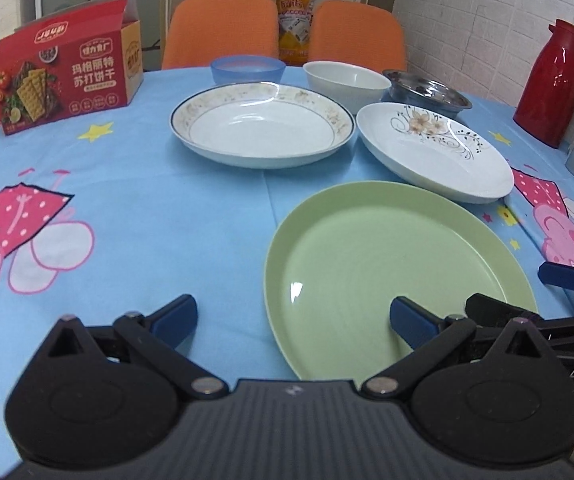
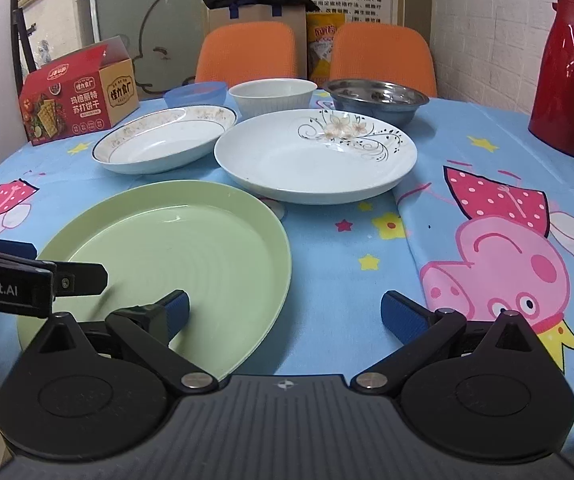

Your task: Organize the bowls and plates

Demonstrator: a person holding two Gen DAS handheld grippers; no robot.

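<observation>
Left wrist view: left hand-held gripper (image 1: 293, 322) wide open, empty, green plate (image 1: 387, 272) just ahead-right on bench (image 1: 167, 200). Right hand-held gripper (image 2: 285, 312) likewise empty. Nothing stacked; next likely grasp plate rim.

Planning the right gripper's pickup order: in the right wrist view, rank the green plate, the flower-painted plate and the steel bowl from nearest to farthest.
1. green plate, low left, at the right gripper.
2. flower-painted plate, centre, beyond it.
3. steel bowl, far right of centre.

Cracker box (image 1: 67, 68), red thermos (image 1: 555, 80), orange chairs (image 1: 223, 28)
</observation>
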